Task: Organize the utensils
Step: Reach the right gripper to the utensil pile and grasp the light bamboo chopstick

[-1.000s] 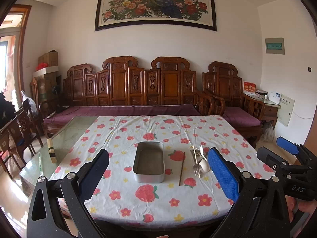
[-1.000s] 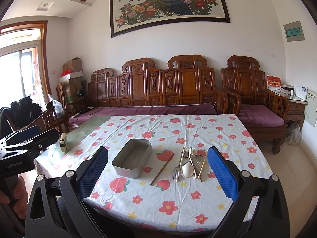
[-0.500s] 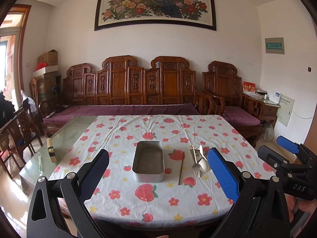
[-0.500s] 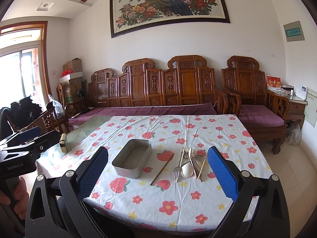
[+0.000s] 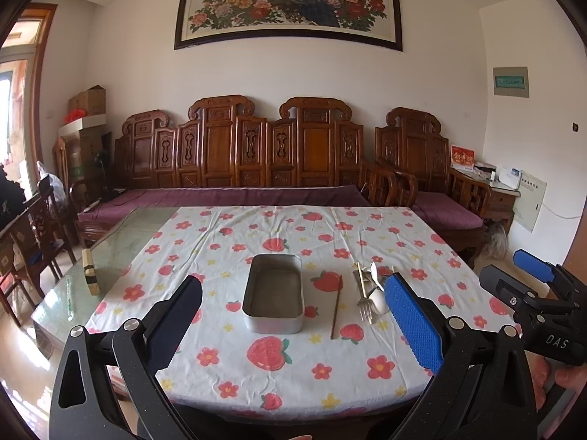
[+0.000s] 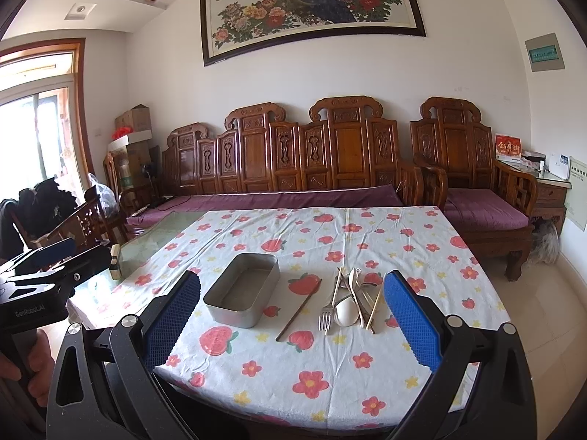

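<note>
Long carved wooden sofa [image 5: 256,154] with purple cushion along the far wall, at 12 o'clock from the table; above it a wide framed peacock painting [image 5: 290,3]. At 2 o'clock an armchair [image 6: 473,168] of the same wood, also with purple seat.

Nearer, a glass-topped table [image 5: 110,253], mostly covered by a white cloth [image 5: 293,366] printed with strawberries and red flowers. Bare glass only along the 9 o'clock side, with a small pale block [image 5: 90,271] standing on it.

In the middle of the cloth an empty rectangular metal tin [image 5: 274,293], open side up. Just at 3 o'clock of the tin, apart from it, one dark chopstick [image 5: 336,311] lying alone. Further toward 3 o'clock a small heap of utensils, touching and crossing one another: a fork [image 6: 329,310], a white spoon [image 6: 346,311], pale chopsticks [image 6: 374,310] and other metal pieces, hard to tell apart. All utensils outside the tin.

Left gripper [image 5: 293,322] held in the air above the near table edge, fingers spread wide, nothing between them. Right gripper [image 6: 291,321] likewise spread wide and empty, above the near edge, the heap between its fingers in its own view. Each gripper seen from the side in the other's camera. Part of a hand [image 6: 25,370] around the left handle.
</note>
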A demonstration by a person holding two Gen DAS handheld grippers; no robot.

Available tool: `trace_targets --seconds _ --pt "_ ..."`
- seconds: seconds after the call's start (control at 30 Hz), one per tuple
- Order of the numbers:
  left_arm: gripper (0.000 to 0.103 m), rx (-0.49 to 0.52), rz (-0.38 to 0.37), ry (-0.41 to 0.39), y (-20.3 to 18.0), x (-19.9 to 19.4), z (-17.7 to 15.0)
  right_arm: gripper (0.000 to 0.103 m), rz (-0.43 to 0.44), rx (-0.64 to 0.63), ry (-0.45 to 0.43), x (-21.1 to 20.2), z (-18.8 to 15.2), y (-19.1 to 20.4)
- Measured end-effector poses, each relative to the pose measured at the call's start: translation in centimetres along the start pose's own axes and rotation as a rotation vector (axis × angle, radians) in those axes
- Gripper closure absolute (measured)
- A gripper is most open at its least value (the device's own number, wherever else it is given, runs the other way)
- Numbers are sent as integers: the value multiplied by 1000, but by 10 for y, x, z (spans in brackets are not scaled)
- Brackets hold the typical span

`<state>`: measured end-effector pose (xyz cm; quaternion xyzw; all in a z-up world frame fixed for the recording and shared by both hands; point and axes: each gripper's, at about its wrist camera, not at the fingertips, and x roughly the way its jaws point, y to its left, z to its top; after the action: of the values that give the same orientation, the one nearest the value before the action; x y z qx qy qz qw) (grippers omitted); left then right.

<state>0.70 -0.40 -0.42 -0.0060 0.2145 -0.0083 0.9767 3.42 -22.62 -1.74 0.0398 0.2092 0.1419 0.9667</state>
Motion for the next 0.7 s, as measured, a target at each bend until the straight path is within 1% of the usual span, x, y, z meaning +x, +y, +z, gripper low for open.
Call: trace_targets --seconds 0.2,0.43,0.7 --pt "6 3 -4 32 -2 19 -6 2 -1 10 19 16 -5 -9" --pt "6 8 -5 86 -2 50 -15 2 -6 20 58 44 -20 -24" --pt "6 30 -21 136 -5 90 -23 3 6 -19 102 77 -28 -37"
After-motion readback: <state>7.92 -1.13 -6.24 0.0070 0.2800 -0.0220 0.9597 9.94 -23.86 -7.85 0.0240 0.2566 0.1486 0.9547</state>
